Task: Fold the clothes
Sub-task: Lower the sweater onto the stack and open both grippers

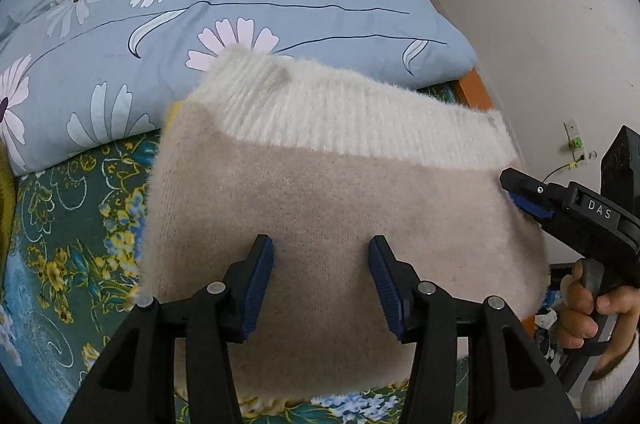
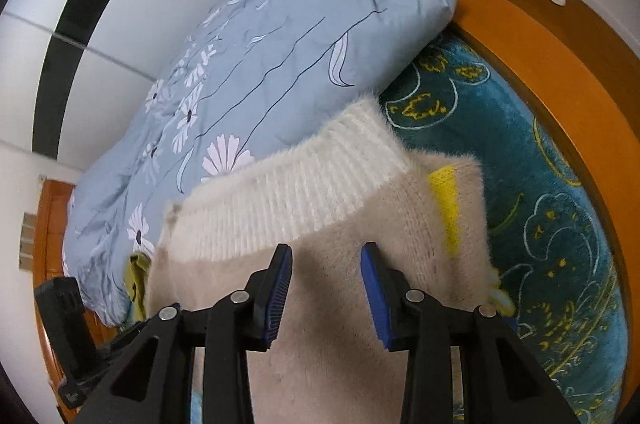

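A beige sweater (image 1: 320, 207) lies folded on the green floral bedspread (image 1: 76, 244), its white ribbed band (image 1: 360, 119) at the far end against the blue quilt (image 1: 240, 3). Only the left view shows the right gripper (image 1: 516, 197) at the sweater's right edge, a hand (image 1: 588, 308) around its handle; only the right view shows a yellow patch (image 2: 446, 199). The left gripper (image 1: 320, 280) is spread wide over the cloth, holding nothing, as is the right one.
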The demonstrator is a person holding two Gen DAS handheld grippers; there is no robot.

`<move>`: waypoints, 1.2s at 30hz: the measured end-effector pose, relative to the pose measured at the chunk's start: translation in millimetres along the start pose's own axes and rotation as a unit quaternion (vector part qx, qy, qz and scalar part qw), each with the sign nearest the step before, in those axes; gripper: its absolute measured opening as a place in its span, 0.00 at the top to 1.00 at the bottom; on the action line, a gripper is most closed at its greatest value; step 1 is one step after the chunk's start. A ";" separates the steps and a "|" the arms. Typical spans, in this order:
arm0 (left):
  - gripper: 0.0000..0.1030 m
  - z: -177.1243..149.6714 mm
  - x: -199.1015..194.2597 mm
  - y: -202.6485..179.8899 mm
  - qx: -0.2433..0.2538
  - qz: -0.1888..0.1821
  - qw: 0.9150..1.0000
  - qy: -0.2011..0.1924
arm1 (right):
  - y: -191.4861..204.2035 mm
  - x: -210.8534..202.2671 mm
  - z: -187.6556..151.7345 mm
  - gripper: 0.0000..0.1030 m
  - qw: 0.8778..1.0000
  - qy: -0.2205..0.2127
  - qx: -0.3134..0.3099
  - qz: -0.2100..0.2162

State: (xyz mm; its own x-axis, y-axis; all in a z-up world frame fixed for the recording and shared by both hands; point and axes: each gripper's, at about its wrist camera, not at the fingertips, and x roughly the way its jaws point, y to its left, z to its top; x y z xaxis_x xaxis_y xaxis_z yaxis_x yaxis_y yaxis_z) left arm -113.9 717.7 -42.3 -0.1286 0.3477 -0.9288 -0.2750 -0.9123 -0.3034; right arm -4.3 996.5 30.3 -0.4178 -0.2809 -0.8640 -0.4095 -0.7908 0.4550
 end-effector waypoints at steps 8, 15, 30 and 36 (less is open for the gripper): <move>0.47 -13.6 -40.9 -12.0 -0.014 0.005 1.000 -0.019 | 13.8 -27.9 -9.2 0.61 0.999 -0.013 -0.029 -0.003; 0.27 -64.4 -70.2 -30.8 -0.005 0.008 0.999 -0.040 | 11.1 -85.2 -80.4 0.48 0.997 -0.035 -0.074 -0.002; 0.19 -136.5 -62.9 -46.9 -0.128 0.072 0.989 -0.002 | -27.6 -77.4 -156.6 0.20 0.995 0.031 -0.087 -0.036; 0.17 -135.0 -60.6 -55.6 -0.124 0.112 0.986 0.000 | -24.7 -77.2 -155.4 0.01 0.992 0.029 -0.114 -0.044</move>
State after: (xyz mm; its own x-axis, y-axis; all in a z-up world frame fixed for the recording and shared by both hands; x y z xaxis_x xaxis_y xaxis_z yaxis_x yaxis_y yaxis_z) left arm 37.8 718.1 2.2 -0.1606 0.1308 -0.9783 0.0016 -0.9911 -0.1328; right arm 164.2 953.2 52.3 -0.3393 -0.2305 -0.9120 -0.2453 -0.9143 0.3223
